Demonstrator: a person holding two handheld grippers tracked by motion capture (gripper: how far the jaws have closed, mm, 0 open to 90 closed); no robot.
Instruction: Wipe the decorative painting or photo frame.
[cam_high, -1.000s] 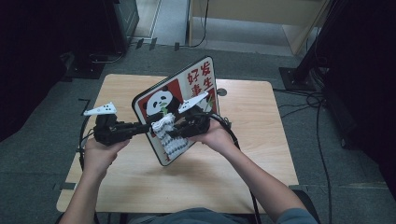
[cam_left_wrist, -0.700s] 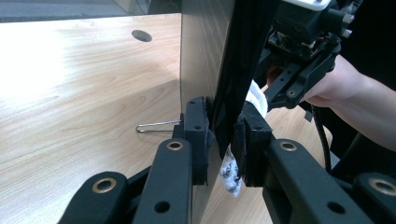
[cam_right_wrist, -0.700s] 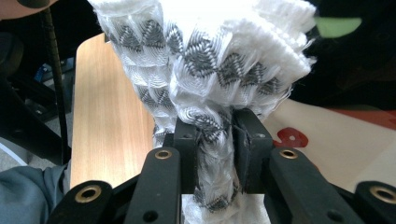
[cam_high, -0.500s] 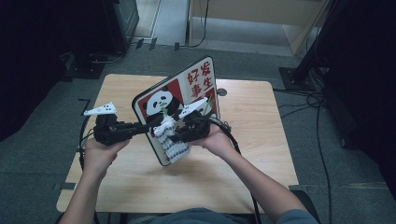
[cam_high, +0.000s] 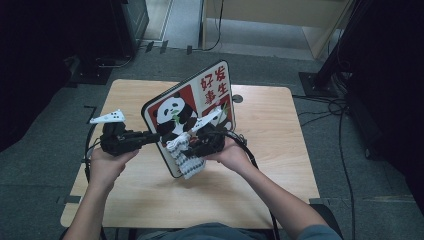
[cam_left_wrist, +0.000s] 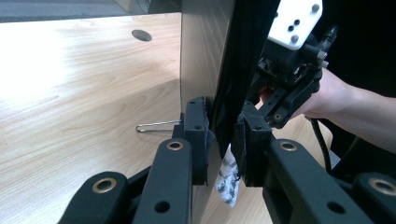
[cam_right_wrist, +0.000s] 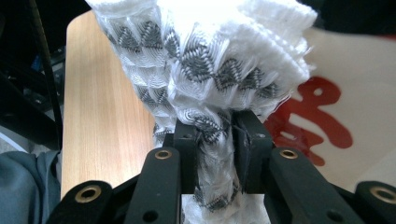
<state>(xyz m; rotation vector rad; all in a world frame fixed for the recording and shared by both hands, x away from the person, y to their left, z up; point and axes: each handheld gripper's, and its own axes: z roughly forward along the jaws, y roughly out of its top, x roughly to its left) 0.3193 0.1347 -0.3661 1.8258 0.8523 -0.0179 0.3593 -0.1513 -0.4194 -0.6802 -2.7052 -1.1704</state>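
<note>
Above the wooden bench (cam_high: 260, 165), the panda board (cam_high: 192, 107) stood tilted on edge, its lower left edge clamped in my left tool (cam_left_wrist: 222, 135). Against its front face hung the white, grey-patterned cloth (cam_right_wrist: 205, 60), bunched and pinched tight in my right tool (cam_right_wrist: 215, 140). Both my hands held close together over the bench's middle.

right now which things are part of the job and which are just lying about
In the job:
- panda board, clamped on its edge by the left gripper
- white patterned cloth, pinched in the right gripper

Lying about:
- wooden table
- cables on the floor
- wooden furniture beyond the table
</note>
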